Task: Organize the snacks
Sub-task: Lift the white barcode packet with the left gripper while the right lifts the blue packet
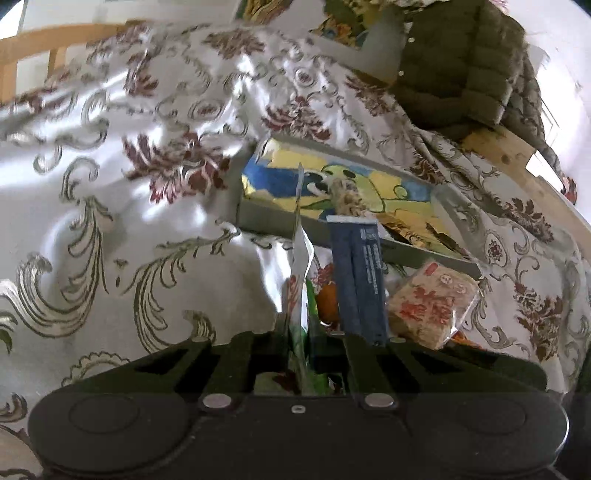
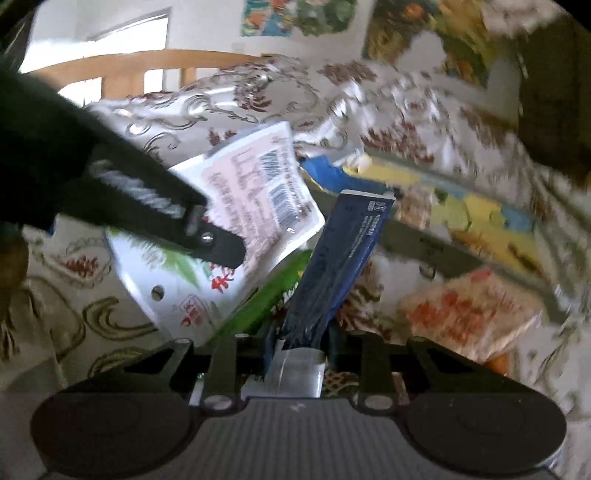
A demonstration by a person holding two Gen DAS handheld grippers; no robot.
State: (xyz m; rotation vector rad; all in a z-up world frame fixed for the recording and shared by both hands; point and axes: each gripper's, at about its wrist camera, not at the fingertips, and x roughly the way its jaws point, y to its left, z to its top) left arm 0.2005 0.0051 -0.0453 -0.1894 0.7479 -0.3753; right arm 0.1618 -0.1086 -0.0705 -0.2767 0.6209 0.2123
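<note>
Holding each packet upright by its lower end, seemingly for carrying to the tray (image 1: 436, 254) beyond, the left gripper (image 1: 300, 332) pinches the white-green pouch (image 1: 301, 266) while the right gripper (image 2: 295, 341) clamps the dark-blue packet (image 2: 340, 258) above the floral-clothed bench (image 1: 110, 184).

A floral-patterned cloth (image 1: 147, 177) covers most of the frame. An olive quilted jacket (image 1: 472, 66) lies upper right. A wooden chair back (image 1: 33, 48) stands upper left. Colourful wall pictures (image 2: 299, 16) appear along the top.
</note>
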